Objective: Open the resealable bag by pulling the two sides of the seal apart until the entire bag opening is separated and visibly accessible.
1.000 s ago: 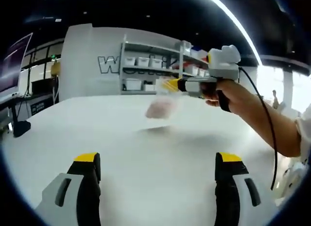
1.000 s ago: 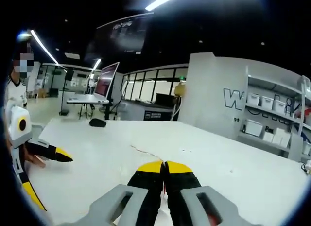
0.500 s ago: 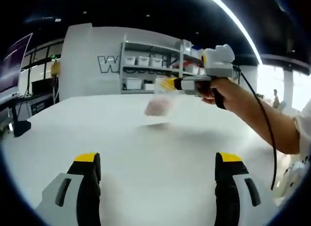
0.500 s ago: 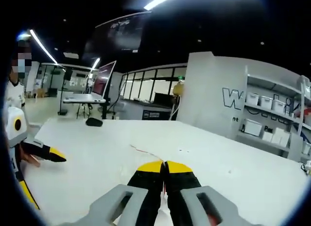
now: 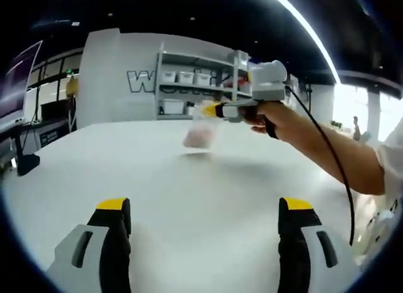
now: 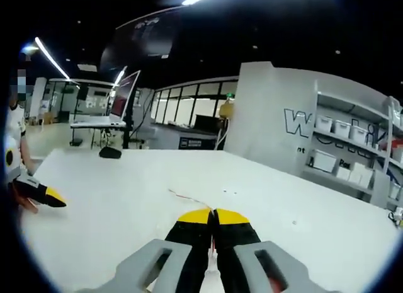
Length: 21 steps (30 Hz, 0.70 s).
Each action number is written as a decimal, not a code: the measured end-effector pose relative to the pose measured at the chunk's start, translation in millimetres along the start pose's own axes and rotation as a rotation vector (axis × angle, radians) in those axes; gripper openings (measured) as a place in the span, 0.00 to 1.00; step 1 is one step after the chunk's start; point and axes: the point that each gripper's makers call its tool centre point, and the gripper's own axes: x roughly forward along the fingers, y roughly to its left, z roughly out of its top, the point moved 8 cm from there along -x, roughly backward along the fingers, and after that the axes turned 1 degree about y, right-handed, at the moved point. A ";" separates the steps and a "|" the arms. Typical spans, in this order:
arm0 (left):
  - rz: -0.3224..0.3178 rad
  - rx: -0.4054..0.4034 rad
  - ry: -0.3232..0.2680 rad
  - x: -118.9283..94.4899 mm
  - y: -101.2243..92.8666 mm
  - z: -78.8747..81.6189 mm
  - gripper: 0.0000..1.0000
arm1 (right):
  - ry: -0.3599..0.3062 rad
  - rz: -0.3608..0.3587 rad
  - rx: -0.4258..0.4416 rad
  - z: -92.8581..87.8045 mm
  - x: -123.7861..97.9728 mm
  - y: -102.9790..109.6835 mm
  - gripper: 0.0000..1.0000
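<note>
Resealable bag hangs above the white table, pinched at its top edge by the right gripper, jaws clamped. Left gripper stands agape, well apart. Seal apparently unopened; next, the left must take the opposite lip.

Clear resealable bag (pinkish contents), hanging upright.

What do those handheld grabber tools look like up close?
Each has two black jaws with yellow tips on grey mounts, as on the left gripper. The right gripper has a grey body, a white box on top, a black handle and a trailing black cable. The person wears a white short sleeve.
</note>
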 end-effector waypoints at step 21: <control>-0.005 -0.002 0.011 0.1 -0.6 -0.9 0.96 | 0.002 -0.035 -0.001 -0.9 16.6 -15.2 0.00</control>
